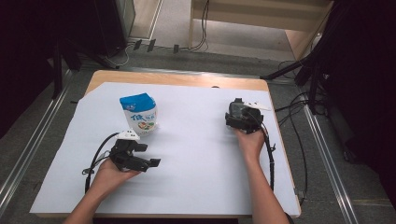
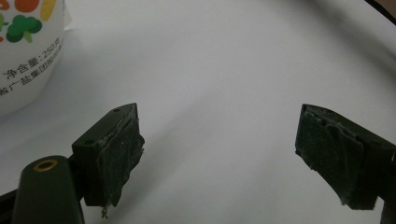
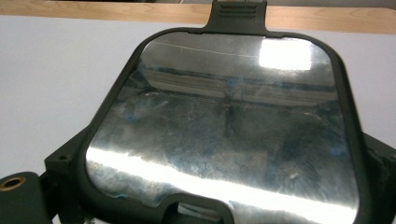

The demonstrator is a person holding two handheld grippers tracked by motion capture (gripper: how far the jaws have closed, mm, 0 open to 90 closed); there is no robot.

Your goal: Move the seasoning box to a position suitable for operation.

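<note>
The left tongs (image 1: 150,162), lower left of the high view, gape wide and empty over the white sheet (image 1: 196,154). The right tongs (image 1: 239,112), at right centre, grip a dark-rimmed mirror-like lid (image 3: 224,135) between spread jaws. A blue-and-white pouch (image 1: 139,114) stands upright upper left on the worktop (image 1: 177,79).

High view overhead, facing forward-down; claw views close, low; all share white sheet (image 1: 196,154).

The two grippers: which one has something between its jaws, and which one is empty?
The right gripper has a black-framed mirror between its jaws. The left gripper is empty: its jaws stand wide open over the white sheet, beside the bag.
</note>
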